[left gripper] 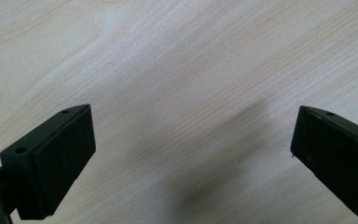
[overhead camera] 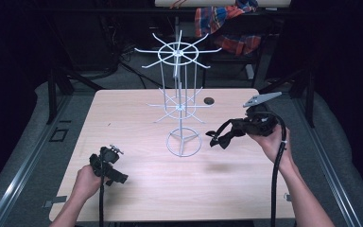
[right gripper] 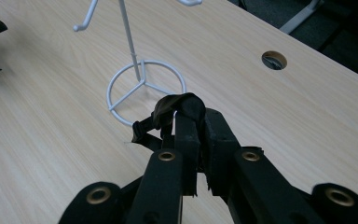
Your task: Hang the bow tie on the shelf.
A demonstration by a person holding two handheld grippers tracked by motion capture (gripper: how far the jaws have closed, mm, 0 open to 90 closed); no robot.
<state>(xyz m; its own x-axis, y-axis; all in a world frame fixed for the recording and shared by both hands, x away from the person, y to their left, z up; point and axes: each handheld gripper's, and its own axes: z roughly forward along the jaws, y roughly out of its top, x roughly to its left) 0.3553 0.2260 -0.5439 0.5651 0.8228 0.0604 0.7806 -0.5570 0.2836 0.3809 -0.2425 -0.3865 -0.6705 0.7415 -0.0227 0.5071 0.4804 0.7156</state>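
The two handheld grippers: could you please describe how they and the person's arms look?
Both the left gripper and right gripper are black, with flat rectangular jaws, brass-coloured rivets and trailing black cables. The right carries a grey three-cornered plate. The forearms are bare, without sleeves.

A pale wood table in a dark workroom

The table point(overhead camera: 137, 189) has a light wood-grain top with rounded corners and a round cable hole point(overhead camera: 209, 100) near its far edge. Around it the room lies in deep shadow, and the light falls mostly on the tabletop. Grey floor covering point(overhead camera: 28, 142) spreads to both sides, crossed on the left by a metal rail point(overhead camera: 23, 177). Black stand legs point(overhead camera: 59, 85) rise at the far left and far right. Behind the table, cables point(overhead camera: 132, 66) trail over the floor, and a red, blue and orange checked cloth point(overhead camera: 231, 26) hangs over a dark frame.
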